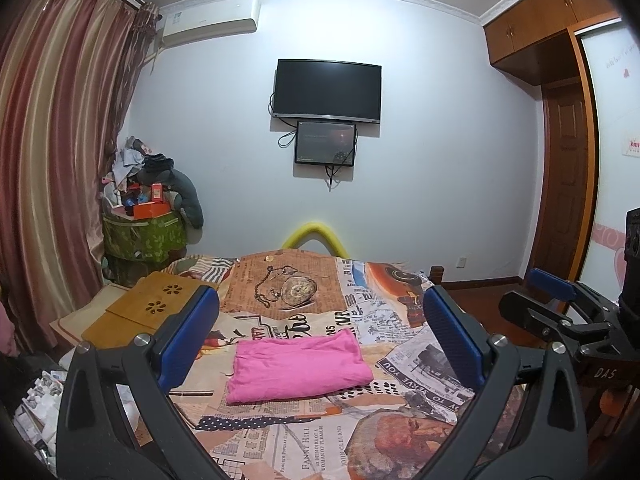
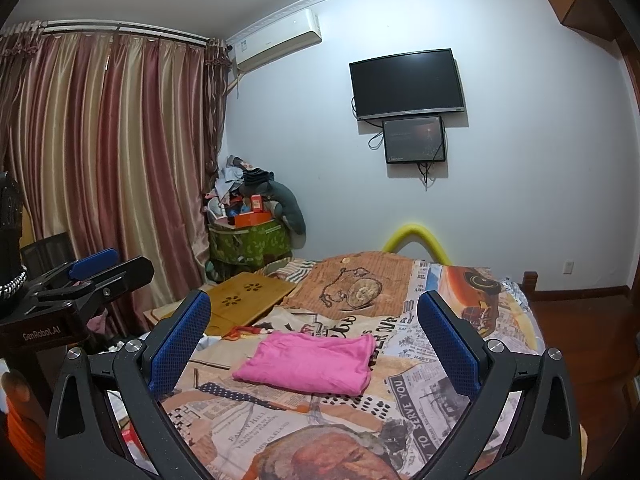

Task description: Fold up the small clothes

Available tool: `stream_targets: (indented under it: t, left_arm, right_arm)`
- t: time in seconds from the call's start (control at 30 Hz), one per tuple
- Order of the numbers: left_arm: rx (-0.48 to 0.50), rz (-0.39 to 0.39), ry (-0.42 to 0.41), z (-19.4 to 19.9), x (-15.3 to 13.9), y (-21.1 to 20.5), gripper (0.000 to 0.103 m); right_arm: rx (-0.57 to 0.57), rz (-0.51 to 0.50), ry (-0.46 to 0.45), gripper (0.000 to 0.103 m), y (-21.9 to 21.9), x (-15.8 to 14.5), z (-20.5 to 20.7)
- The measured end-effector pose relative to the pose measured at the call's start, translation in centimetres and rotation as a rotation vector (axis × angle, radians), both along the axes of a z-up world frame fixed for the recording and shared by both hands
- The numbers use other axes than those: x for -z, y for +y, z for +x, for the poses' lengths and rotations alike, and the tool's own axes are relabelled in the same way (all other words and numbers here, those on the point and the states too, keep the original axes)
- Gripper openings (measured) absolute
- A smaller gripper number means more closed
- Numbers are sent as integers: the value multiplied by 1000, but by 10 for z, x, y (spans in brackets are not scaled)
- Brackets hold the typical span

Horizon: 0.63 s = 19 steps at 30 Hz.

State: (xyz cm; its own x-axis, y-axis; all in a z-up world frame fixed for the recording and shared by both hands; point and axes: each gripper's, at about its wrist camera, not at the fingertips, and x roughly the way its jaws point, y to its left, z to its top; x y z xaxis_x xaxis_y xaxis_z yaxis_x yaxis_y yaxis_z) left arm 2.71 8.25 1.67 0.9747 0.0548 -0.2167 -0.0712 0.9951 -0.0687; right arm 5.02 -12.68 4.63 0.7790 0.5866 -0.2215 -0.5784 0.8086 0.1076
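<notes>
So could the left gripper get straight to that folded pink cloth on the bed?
Probably yes: the left gripper is open, and the folded pink cloth lies flat on the patterned bedspread straight ahead, with nothing between.

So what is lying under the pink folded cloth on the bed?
The pink folded cloth lies directly on the printed bedspread, a newspaper-style collage that shows all around it. The part of the print beneath the cloth is covered, and whether anything is tucked inside its folds cannot be seen.

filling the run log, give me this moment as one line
task: fold small clothes | pink garment folded, lying on bedspread | left gripper open, empty | right gripper open, empty
</notes>
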Motion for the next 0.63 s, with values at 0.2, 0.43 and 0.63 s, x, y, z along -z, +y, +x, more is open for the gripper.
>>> stream_targets:
  t: [0.2,0.43,0.63]
  left_arm:
    - [8,10,2,1,0,-1,103]
    - [24,16,12,4,2,-3,103]
    - [27,14,16,5,3,-4,103]
  right_arm:
    - [0,-3,3,103,1,1,0]
    - [-1,-3,6,103,2,1,0]
    - [-1,-3,12,102,3,2,1]
